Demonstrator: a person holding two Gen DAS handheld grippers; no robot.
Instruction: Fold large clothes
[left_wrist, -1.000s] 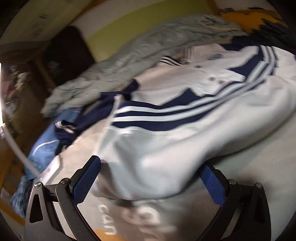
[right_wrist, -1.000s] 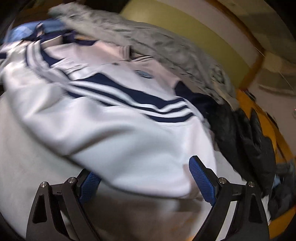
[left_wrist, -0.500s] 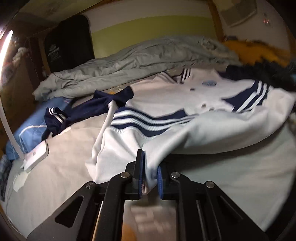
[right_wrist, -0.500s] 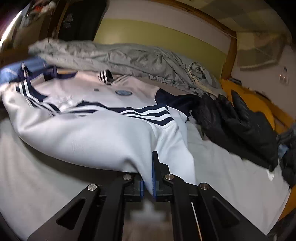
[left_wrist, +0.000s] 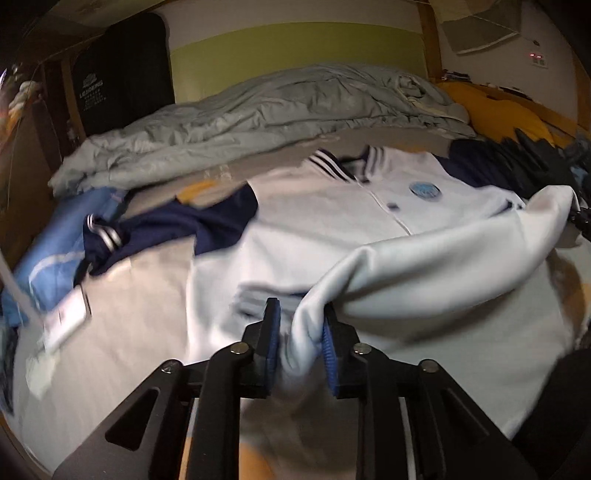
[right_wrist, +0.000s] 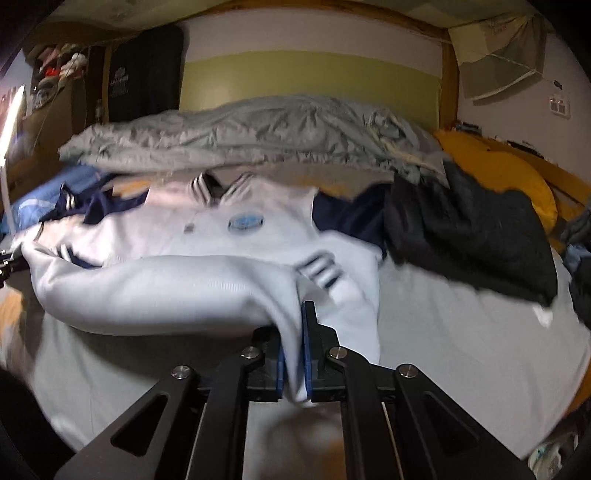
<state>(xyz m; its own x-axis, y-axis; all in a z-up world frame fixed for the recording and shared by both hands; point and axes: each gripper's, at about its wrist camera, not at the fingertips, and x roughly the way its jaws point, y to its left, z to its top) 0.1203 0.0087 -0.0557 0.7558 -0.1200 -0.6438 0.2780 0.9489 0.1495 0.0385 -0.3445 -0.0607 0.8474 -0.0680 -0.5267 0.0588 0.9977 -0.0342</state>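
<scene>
I have the left gripper (left_wrist: 301, 341) at the near hem of the white sports jacket with navy stripes and a round blue chest badge (left_wrist: 332, 221), which lies spread face up on the bed covered with a pale grey sheet (left_wrist: 122, 317). Its blue-padded fingers (left_wrist: 330, 350) have just been opening a little, yet a bunched fold of white cloth sits between them and is lifted off the sheet; the fold lies against the right-hand pad, and I cannot tell whether the left-hand pad touches it. My right gripper (right_wrist: 293, 354) is at the other end of the same hem, its fingers (right_wrist: 307, 347) drawn nearly together and pinching a thin fold of the white cloth. Between the two grips the hem hangs raised as a rolled edge, above the sheet. The jacket's striped collar points to the head of the bed, where a crumpled grey-green duvet (left_wrist: 258, 107) lies across the width. A navy sleeve (left_wrist: 159, 229) trails to the left onto a blue garment (left_wrist: 55, 251), and a small white device with a cable (left_wrist: 68, 319) rests beside it. On the right side of the bed lies a black padded jacket (right_wrist: 472, 236), with an orange cushion (right_wrist: 498, 173) behind it.
</scene>
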